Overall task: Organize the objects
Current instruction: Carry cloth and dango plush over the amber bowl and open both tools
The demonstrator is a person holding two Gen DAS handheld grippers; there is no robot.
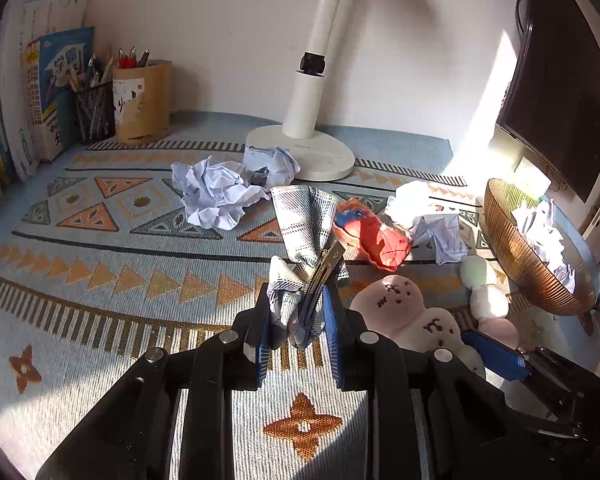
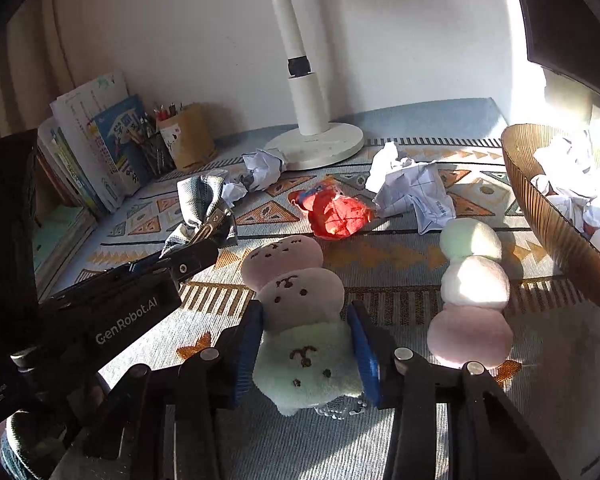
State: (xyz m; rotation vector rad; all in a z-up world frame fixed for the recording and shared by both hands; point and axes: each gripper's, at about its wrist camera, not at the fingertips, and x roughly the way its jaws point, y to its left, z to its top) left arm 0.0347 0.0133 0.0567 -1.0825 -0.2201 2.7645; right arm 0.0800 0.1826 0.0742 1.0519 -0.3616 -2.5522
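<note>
My left gripper [image 1: 298,320] is shut on a plaid fabric hair clip [image 1: 304,220], its metal clasp standing up between the blue pads. The same clip [image 2: 202,204] shows at the left in the right wrist view. My right gripper [image 2: 305,314] is shut on a plush skewer of three balls with stitched faces [image 2: 296,292], the pads pressing on its pale bottom ball. A second plush skewer [image 2: 472,288] without faces lies just to the right. A ribbed brown bowl [image 2: 548,220] holding crumpled paper stands at the far right.
A red crumpled wrapper [image 2: 336,212] and several crumpled paper balls [image 1: 216,196] lie on the patterned mat. A white lamp base [image 1: 312,152] stands at the back, pen holders [image 1: 140,100] and books [image 1: 40,92] at the back left, and a dark monitor [image 1: 560,80] at the right.
</note>
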